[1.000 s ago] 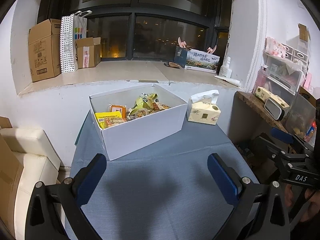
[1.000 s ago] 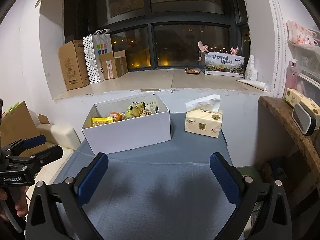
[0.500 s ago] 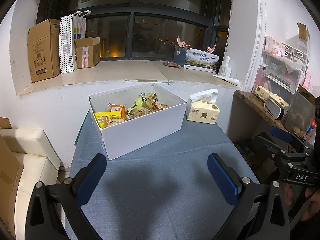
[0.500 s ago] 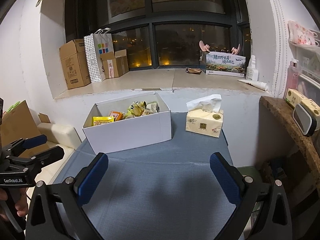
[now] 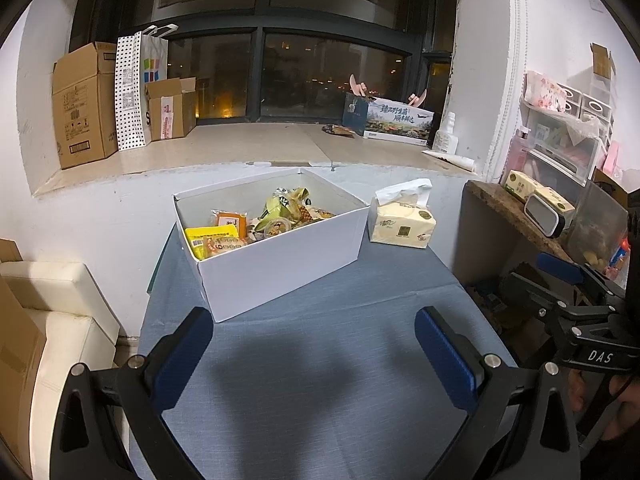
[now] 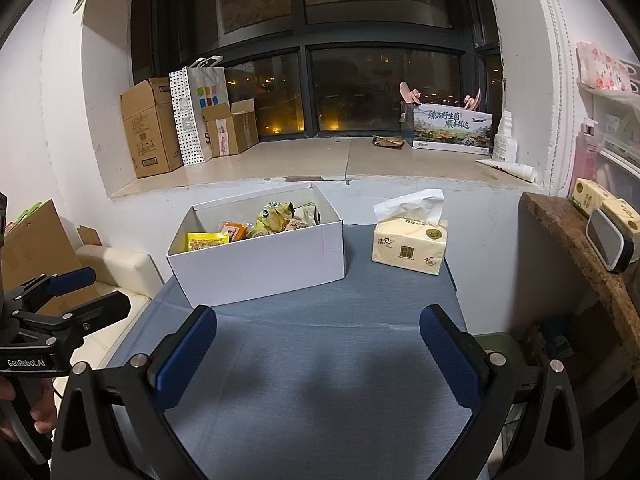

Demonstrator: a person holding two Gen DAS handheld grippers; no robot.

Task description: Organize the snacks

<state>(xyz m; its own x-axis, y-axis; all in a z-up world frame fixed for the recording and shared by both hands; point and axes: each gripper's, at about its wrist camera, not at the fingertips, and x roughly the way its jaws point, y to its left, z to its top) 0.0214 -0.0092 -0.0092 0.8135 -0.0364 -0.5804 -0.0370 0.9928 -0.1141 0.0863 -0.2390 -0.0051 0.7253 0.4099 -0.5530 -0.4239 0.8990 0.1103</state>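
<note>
Hovering above the near part of the grey-blue desk [image 5: 320,380], the left gripper [image 5: 316,354] holds its blue-padded fingers [image 5: 182,354] wide apart with nothing between them, and the right gripper [image 6: 320,354] hangs the same way, fingers spread and empty. The snacks [image 5: 256,224] all sit inside the open white box [image 5: 280,258], which stands toward the far-left of the desk: a yellow packet [image 6: 206,240] at its left end, an orange packet [image 6: 234,231] beside it, and a jumble of green-and-yellow wrappers [image 5: 286,206] heaped toward the right. A tissue pack [image 6: 410,246] stands just beside the box on its right, apart from it. No loose snack shows anywhere on the desk cloth in either view. Judging from that, either the gathering into the box is essentially finished, or the sorting has not yet begun and the pile is waiting to be taken out and arranged; the pictures alone do not settle which. What clearly remains untidy is the heap itself, since the wrappers lie at mixed angles rather than in rows. Both grippers are well short of the box, so any next reach would have to travel forward over its near wall.
</note>
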